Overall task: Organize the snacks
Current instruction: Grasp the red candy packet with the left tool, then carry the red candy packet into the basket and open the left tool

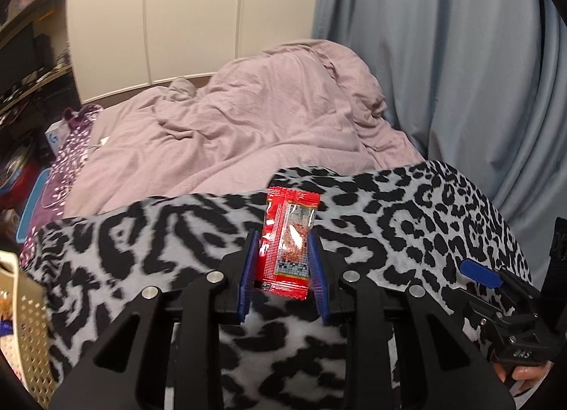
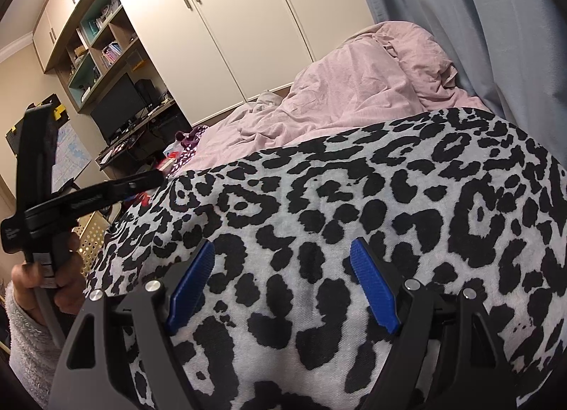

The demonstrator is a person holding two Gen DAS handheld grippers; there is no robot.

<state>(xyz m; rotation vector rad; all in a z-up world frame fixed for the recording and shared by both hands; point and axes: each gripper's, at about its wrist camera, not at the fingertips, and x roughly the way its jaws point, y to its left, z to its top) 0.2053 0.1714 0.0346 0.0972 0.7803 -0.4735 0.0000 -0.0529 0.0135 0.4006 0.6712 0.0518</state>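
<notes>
Right now the left tool [image 1: 281, 261] is clamping a red snack packet [image 1: 288, 243] between its blue pads [image 1: 248, 278], holding it upright above the leopard-print blanket [image 1: 389, 218] covering the near end of the bed. The packet is red-edged with a clear window showing reddish contents, its bottom seam sitting low between the pads, its top sticking out past the tips. The right tool [image 2: 283, 282] is hanging over the same blanket [image 2: 354, 197] with its pads [image 2: 372, 289] standing wide apart, gripping nothing. In the left wrist view the right tool's blue tip [image 1: 478, 271] is showing at the right edge, with a fingertip [image 1: 524, 372] under its handle. In the right wrist view the left tool's black body [image 2: 88, 197] is crossing the left side, a hand [image 2: 53, 278] in a fuzzy white sleeve [image 2: 28, 339] gripping its handle. A perforated beige basket [image 1: 32, 332] is sitting at the blanket's near-left corner; contents are too cropped to tell. A rumpled pink duvet [image 1: 230, 126] is lying across the far part of the bed, a purple spotted cloth [image 1: 67, 154] along its left edge. White wardrobe doors [image 1: 195, 12] are standing behind, a blue-grey curtain [image 1: 443, 73] hanging along the right side.
</notes>
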